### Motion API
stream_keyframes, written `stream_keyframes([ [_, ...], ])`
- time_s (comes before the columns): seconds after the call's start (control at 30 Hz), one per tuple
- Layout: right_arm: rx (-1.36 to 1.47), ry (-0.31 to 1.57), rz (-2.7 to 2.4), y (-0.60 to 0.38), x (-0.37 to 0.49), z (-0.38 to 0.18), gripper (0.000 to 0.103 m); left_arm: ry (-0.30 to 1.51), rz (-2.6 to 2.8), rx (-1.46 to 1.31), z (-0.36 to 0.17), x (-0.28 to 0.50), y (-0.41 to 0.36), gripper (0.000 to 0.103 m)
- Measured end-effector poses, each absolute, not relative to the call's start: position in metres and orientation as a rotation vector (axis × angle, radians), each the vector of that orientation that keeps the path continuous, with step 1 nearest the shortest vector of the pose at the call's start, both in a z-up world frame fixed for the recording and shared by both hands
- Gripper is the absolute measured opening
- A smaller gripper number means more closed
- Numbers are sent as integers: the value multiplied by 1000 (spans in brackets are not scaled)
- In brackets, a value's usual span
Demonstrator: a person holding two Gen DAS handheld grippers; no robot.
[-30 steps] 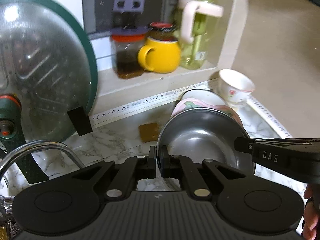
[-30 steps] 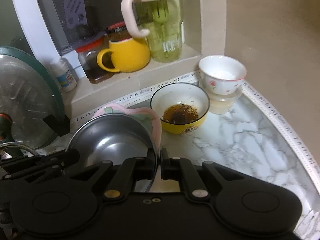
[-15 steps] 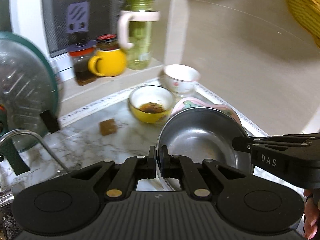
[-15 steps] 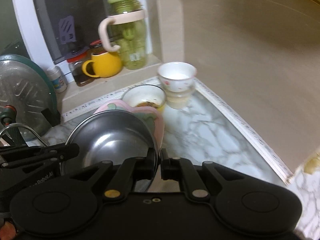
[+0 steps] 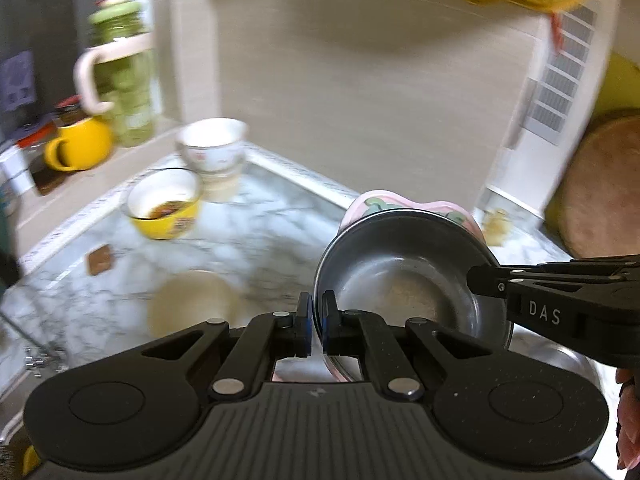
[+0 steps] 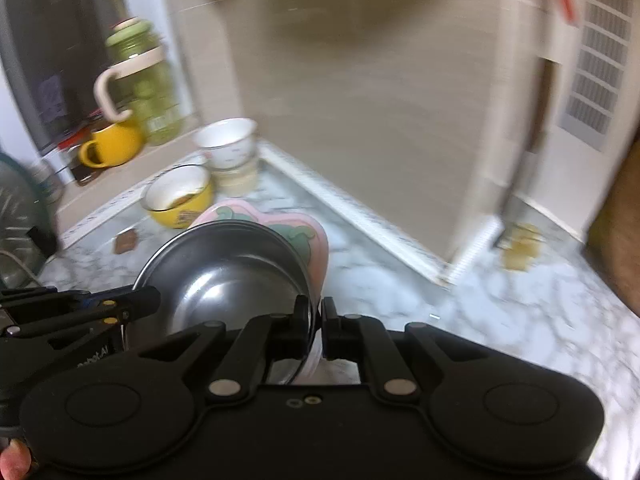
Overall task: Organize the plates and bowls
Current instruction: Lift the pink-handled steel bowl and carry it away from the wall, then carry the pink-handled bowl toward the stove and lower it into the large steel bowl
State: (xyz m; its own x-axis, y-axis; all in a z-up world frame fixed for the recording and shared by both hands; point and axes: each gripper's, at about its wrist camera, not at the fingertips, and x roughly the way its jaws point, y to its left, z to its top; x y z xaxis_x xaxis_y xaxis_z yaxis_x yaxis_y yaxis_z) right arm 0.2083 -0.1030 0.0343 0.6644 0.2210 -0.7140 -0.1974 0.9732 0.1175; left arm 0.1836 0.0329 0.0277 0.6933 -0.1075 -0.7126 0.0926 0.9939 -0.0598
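Both the left gripper (image 5: 315,330) and right gripper (image 6: 317,330) pinch the round steel bowl (image 5: 404,284), nested in a pink scalloped plate (image 5: 404,202), carried above the marble counter (image 6: 520,312). Next, I think, it needs a free spot toward two o'clock.

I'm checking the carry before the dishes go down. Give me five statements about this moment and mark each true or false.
1. Both claws grip the rim of the steel bowl. True: the left claw and the right claw are shut on opposite sides.
2. The steel bowl is nested in a pink plate. True.
3. The yellow bowl is clean. False: brown residue lies in it.
4. The white cup lies tipped on the marble counter. False: it is upright on another container.
5. The yellow mug sits in the steel bowl. False: it stands on the window ledge.
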Motion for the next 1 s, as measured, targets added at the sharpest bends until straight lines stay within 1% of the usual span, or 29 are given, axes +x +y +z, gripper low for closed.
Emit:
stream_keyframes([
  [0.27,81,800,72,-185,170,41,7,791,-271,38,35,174,-48,3],
  [0.43,107,797,-1,-234,150,38,7,811,-350,65,30,173,-100,3],
  [0.53,138,823,-44,-262,141,27,7,839,-398,92,21,168,-128,3],
  [0.7,173,881,-95,-297,126,3,8,910,-458,132,-9,164,-163,3],
  [0.83,206,928,-127,-314,118,-19,8,956,-485,160,-33,160,-178,4],
  [1.0,224,961,-142,-321,115,-44,8,969,-479,203,-56,158,-188,4],
])
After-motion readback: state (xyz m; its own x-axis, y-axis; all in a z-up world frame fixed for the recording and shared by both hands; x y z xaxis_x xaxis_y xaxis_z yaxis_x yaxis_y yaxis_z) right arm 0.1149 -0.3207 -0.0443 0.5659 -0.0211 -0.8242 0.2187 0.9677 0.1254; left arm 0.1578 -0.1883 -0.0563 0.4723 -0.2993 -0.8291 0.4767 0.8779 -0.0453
